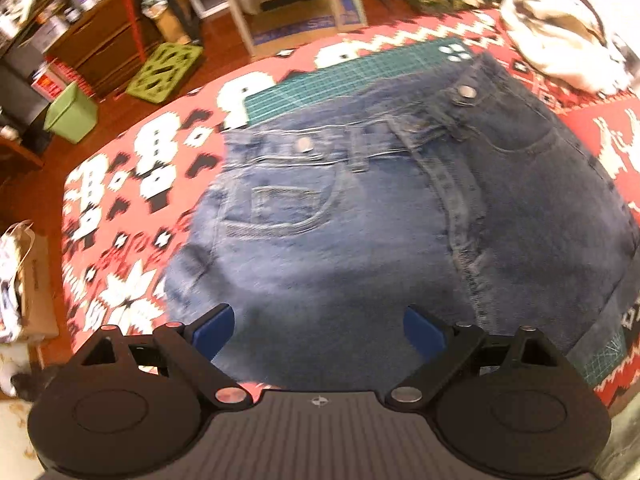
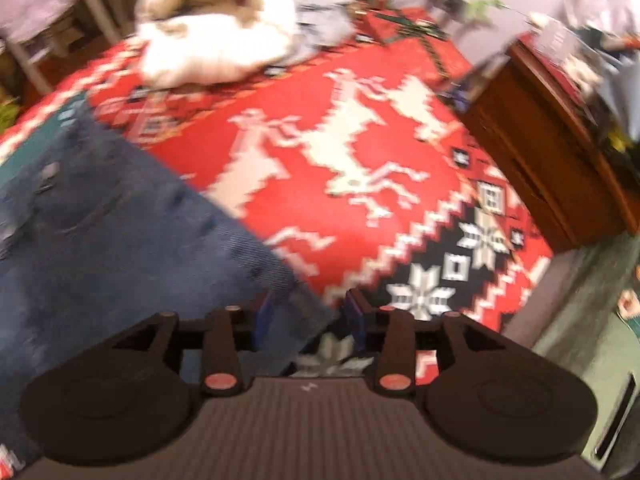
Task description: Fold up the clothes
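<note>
Black-framed, with 2 blue fingers (image 1: 214, 330) spread wide, the left gripper (image 1: 319, 332) hovers level over the lower part of a pair of dark blue denim jeans (image 1: 360, 216), gripping nothing. These jeans lie flat, waistband away from the camera, on a green cutting mat (image 1: 332, 80) over a red patterned tablecloth with white reindeer (image 2: 360, 152). In the blurred right wrist view, the right gripper (image 2: 310, 318) tilts down at the jeans' corner (image 2: 296, 304), fingers partly apart with denim between them; contact is unclear. A white crumpled garment pile (image 2: 212, 48) sits well apart at the far edge.
</note>
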